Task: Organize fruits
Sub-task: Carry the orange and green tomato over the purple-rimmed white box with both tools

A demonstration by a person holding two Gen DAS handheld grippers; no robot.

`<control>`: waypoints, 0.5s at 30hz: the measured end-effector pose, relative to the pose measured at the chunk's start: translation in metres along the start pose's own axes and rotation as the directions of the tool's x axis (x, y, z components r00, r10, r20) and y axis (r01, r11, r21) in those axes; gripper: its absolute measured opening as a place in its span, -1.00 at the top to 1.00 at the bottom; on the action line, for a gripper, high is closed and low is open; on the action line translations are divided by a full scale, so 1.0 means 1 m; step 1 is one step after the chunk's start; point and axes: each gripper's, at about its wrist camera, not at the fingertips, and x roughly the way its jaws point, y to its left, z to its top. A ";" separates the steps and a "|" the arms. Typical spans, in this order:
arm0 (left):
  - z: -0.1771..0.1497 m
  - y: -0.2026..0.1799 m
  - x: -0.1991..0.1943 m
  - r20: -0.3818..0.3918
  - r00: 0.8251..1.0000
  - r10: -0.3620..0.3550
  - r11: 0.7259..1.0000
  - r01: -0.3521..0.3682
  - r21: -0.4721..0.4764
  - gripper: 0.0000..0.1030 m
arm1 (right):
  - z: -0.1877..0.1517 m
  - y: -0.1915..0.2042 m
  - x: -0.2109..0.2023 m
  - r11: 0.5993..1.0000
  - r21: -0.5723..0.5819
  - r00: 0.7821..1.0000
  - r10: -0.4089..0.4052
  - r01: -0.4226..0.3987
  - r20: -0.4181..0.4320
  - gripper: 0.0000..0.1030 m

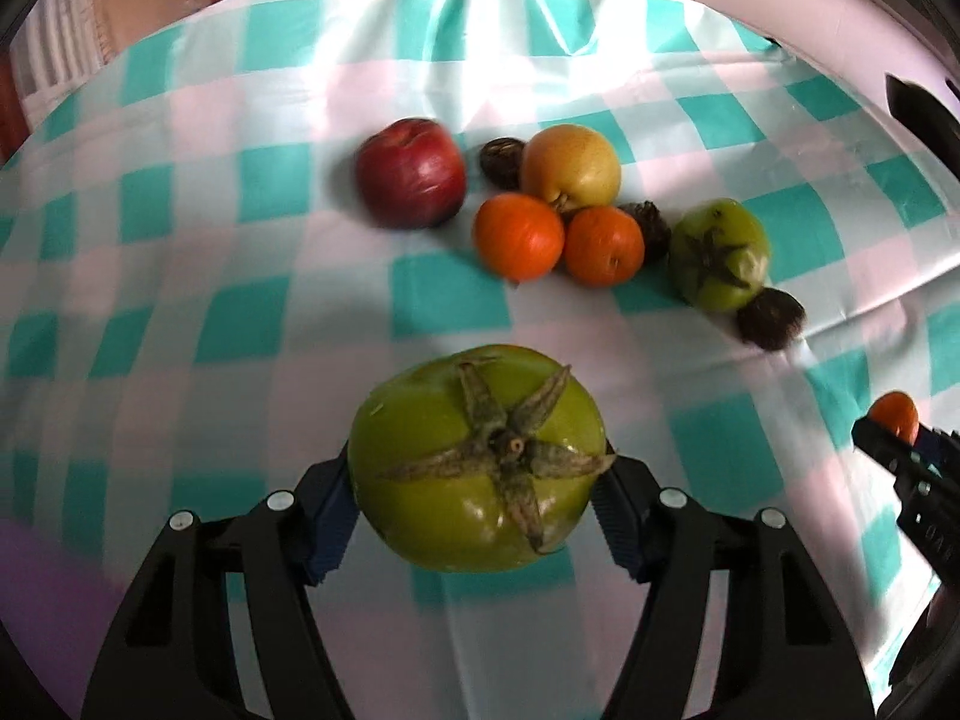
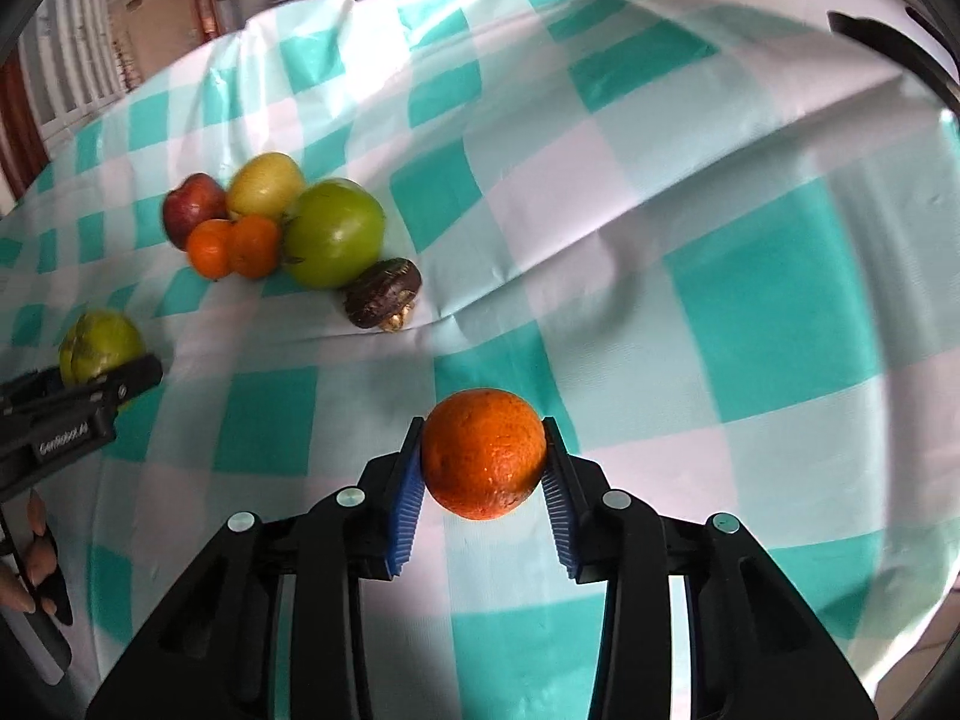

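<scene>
The left gripper (image 1: 480,480) clamped a large green tomato (image 1: 477,459) between its blue pads, calyx facing the camera, above a teal-and-white checked tablecloth (image 1: 240,276). Beyond that tomato sat a cluster: a red apple (image 1: 411,173) at its left end, a yellow apple (image 1: 570,165) behind two oranges (image 1: 519,235) that touched each other, and a smaller green tomato (image 1: 719,253) at the right end. Dark round fruits (image 1: 771,319) lay among them, one just beside the smaller tomato. Far right of the held tomato, the right gripper (image 1: 894,426) gripped a small orange fruit (image 1: 895,413).
</scene>
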 end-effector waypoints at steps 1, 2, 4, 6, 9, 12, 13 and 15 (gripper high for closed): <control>-0.007 0.001 -0.010 -0.002 1.000 0.010 1.000 -0.010 -0.018 -0.31 | 0.000 0.000 -0.005 1.000 -0.012 1.000 0.013 -0.013 0.004 0.28; -0.009 0.000 -0.013 -0.009 1.000 0.023 0.999 -0.023 -0.027 -0.31 | 0.001 0.000 -0.011 0.999 -0.031 1.000 0.026 -0.026 0.010 0.28; -0.020 -0.002 -0.030 -0.017 0.999 0.040 0.998 -0.041 -0.052 -0.31 | 0.003 0.001 -0.026 0.996 -0.074 0.998 0.056 -0.055 0.021 0.28; -0.027 -0.010 -0.046 -0.026 0.998 0.063 0.996 -0.064 -0.060 -0.31 | 0.004 -0.001 -0.042 0.990 -0.110 0.996 0.086 -0.083 0.030 0.28; -0.037 -0.026 -0.075 -0.034 0.997 0.064 0.995 -0.067 -0.074 -0.31 | 0.003 -0.005 -0.070 0.981 -0.148 0.990 0.134 -0.127 0.041 0.28; -0.039 -0.049 -0.091 -0.042 0.996 0.078 0.995 -0.081 -0.065 -0.31 | 0.004 -0.009 -0.090 0.964 -0.209 0.984 0.175 -0.163 0.038 0.28; -0.039 -0.056 -0.096 -0.047 0.996 0.070 0.995 -0.073 -0.073 -0.31 | 0.003 -0.009 -0.099 0.954 -0.241 0.980 0.192 -0.177 0.042 0.28; -0.036 -0.070 -0.102 -0.057 0.996 0.064 0.993 -0.070 -0.094 -0.31 | 0.005 -0.012 -0.116 0.931 -0.309 0.974 0.220 -0.195 0.048 0.28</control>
